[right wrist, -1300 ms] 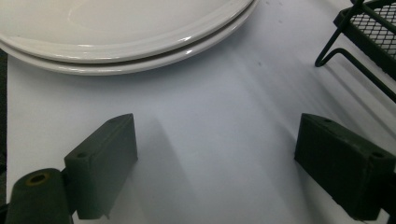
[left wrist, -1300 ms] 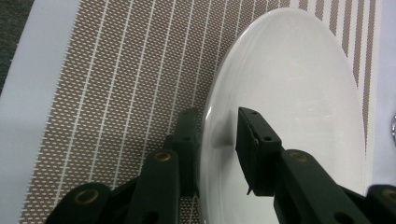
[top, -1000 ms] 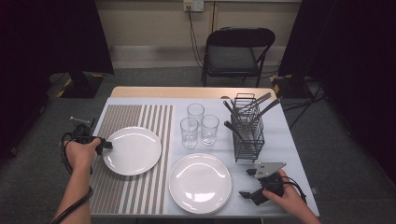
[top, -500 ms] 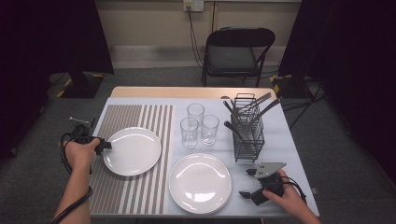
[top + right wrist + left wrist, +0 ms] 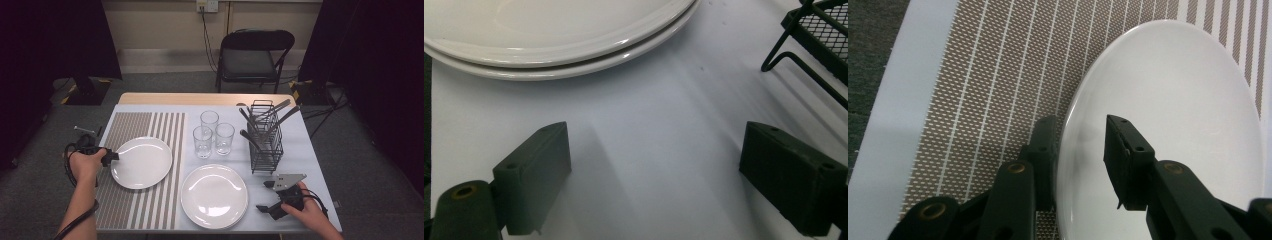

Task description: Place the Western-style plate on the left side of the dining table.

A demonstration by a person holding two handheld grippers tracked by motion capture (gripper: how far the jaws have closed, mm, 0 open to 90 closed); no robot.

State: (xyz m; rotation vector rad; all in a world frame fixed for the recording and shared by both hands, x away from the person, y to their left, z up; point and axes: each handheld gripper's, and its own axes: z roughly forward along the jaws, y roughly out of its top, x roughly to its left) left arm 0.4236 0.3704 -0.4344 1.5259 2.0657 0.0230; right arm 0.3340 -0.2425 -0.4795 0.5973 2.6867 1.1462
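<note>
A white plate (image 5: 142, 162) (image 5: 1173, 100) lies on the striped mat (image 5: 130, 125) (image 5: 998, 75) at the table's left. My left gripper (image 5: 114, 156) (image 5: 1080, 125) sits at the plate's left edge, open, with the rim between its jaws: one jaw is outside the rim on the mat, the other over the plate's surface, with a gap showing. A stack of two white plates (image 5: 214, 196) (image 5: 549, 30) lies at front centre. My right gripper (image 5: 263, 196) (image 5: 654, 135) rests on the table just right of that stack, open wide with nothing between its jaws.
Three clear glasses (image 5: 212, 134) stand in the middle of the table. A black wire rack (image 5: 265, 145) (image 5: 819, 35) with cutlery stands behind the right gripper. A folding chair (image 5: 250, 55) is beyond the table's far edge.
</note>
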